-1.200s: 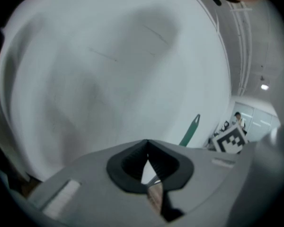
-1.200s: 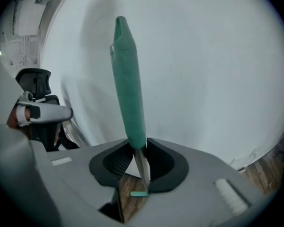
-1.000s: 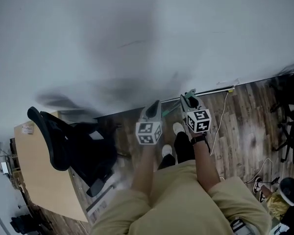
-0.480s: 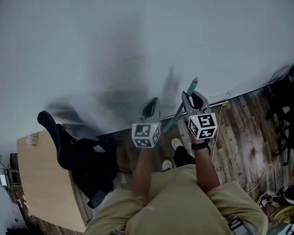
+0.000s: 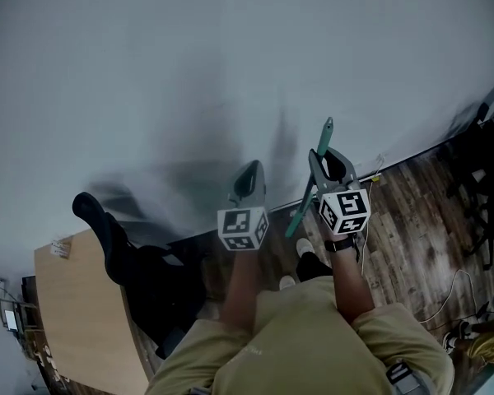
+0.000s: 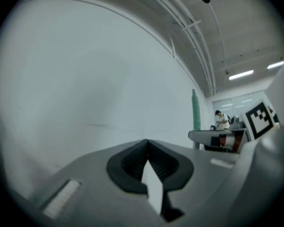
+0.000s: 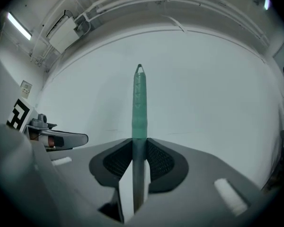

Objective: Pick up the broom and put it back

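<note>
The broom shows only as a teal handle (image 5: 313,175), rising steeply in front of the white wall; its top end (image 7: 139,71) stands well above the jaws. My right gripper (image 5: 329,159) is shut on this handle (image 7: 139,108), pads pressed on either side of it. My left gripper (image 5: 249,175) is beside it to the left, shut, with nothing between its pads (image 6: 147,145). In the left gripper view the handle (image 6: 196,110) stands upright above the right gripper (image 6: 217,137). The broom head is hidden.
A black office chair (image 5: 132,262) and a wooden desk (image 5: 82,319) stand at lower left. Wood floor (image 5: 412,212) with a cable (image 5: 370,179) along the wall base lies at right. A person (image 6: 222,120) stands far off.
Both grippers have risen in front of the wall, and the teal handle has come up with the right one and stands steeper. The left gripper stays shut and empty.
</note>
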The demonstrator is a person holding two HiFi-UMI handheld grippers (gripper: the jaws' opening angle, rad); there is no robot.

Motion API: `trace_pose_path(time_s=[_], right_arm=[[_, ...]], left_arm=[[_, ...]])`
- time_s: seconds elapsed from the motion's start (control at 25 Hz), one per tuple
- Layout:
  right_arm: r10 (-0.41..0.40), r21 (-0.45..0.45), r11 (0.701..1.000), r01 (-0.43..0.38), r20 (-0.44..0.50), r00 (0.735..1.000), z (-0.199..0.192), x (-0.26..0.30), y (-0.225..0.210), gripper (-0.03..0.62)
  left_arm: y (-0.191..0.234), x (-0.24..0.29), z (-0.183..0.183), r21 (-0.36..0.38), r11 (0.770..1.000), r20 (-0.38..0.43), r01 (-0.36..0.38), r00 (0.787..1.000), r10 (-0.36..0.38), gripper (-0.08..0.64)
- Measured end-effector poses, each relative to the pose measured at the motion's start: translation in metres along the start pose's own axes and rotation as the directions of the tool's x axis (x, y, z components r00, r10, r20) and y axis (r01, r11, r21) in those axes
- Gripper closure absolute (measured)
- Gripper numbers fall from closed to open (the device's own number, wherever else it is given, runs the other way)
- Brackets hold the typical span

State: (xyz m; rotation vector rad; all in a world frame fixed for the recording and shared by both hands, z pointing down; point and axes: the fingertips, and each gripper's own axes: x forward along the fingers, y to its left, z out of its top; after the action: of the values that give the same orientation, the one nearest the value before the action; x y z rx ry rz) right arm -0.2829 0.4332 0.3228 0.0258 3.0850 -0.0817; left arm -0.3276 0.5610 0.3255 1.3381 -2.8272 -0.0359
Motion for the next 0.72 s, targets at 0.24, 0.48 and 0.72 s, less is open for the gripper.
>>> trace_pose_path(time_s=[0.24,0.48,0.72], right_arm=[[-0.048,0.04,0.998,0.047,0.01,0.999,0.0,-0.028,-0.029,0.503],[-0.12,0.042,0.992,0.119,0.0,0.993,-0.003,-0.067,-0.094,0.503],[-0.22,0.041,0.974,0.221,-0.031,0.975,0.004,-0.119,-0.19,0.502]], left_arm=[[-0.038,0.015,-0.018,-0.03,0.997,-0.016,0.064,0.998,-0.065,0.56],[-0.108,0.061,-0.023,-0.059,0.982,-0.02,0.178,0.984,-0.18,0.558],[-0.208,0.121,-0.023,-0.081,0.953,-0.045,0.29,0.955,-0.295,0.558]])
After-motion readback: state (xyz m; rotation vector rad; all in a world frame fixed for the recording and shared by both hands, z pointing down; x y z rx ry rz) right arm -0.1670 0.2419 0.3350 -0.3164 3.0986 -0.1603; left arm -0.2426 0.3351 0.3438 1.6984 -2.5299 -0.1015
